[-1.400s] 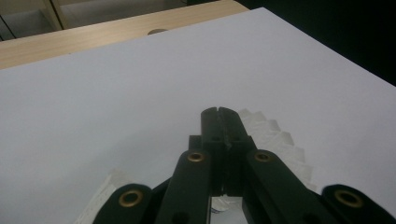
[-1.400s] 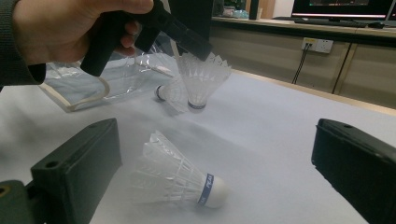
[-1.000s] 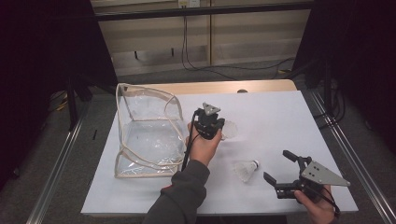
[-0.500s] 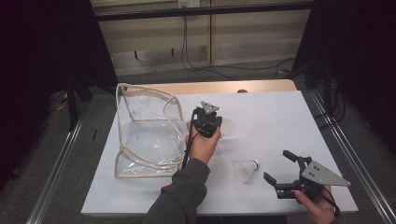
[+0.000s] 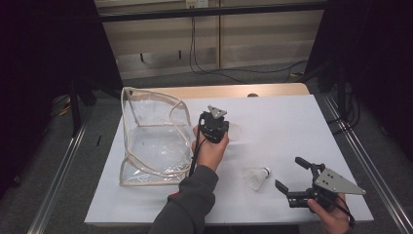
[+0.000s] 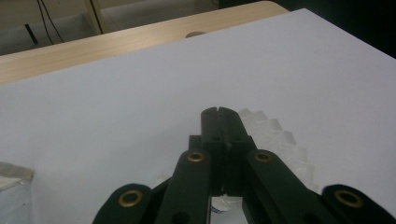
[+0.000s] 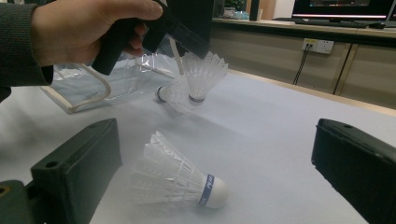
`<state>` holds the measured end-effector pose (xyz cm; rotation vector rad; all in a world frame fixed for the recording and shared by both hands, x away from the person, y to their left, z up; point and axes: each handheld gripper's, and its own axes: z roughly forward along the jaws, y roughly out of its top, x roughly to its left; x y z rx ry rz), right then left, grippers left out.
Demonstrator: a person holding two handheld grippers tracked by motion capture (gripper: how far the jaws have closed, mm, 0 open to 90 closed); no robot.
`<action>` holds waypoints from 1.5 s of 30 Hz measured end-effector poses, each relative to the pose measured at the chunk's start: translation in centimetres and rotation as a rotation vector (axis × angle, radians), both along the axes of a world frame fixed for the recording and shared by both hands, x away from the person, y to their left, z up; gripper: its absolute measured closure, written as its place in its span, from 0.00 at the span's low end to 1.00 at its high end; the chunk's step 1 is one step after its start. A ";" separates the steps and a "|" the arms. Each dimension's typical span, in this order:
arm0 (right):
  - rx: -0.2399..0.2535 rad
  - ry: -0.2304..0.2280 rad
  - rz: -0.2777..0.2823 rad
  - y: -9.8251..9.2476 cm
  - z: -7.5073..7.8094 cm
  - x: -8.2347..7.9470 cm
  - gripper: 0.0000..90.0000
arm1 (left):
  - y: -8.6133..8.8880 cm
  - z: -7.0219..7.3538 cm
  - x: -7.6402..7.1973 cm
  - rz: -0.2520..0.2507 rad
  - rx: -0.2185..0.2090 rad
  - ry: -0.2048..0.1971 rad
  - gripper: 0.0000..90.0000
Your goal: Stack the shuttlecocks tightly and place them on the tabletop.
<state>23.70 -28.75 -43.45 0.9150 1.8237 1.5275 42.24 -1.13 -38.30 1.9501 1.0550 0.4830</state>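
Though near, clear bag (image 5: 155, 141) beside shuttlecocks (image 7: 198, 77)

On the table (image 5: 292, 122), the clear bag (image 5: 153, 141) sits toward the left edge. A shuttlecock (image 5: 256, 177) lies near the front edge, right of centre, between my two grippers; another shuttlecock (image 7: 202, 77) hangs mid-table beside the bag.
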 end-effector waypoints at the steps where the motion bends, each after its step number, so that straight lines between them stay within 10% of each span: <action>1: -0.001 -0.001 0.000 0.0 0.0 0.0 0.01 | 0.1 0.0 0.0 -0.002 0.000 -0.002 1.00; 30: 0.003 -0.001 0.004 0.0 0.0 0.0 0.01 | -1.9 -3.1 0.7 -0.064 0.033 0.075 0.84; 45: 0.003 0.001 0.008 0.0 0.0 0.0 0.01 | -0.9 -2.4 1.0 -0.036 0.060 0.052 0.99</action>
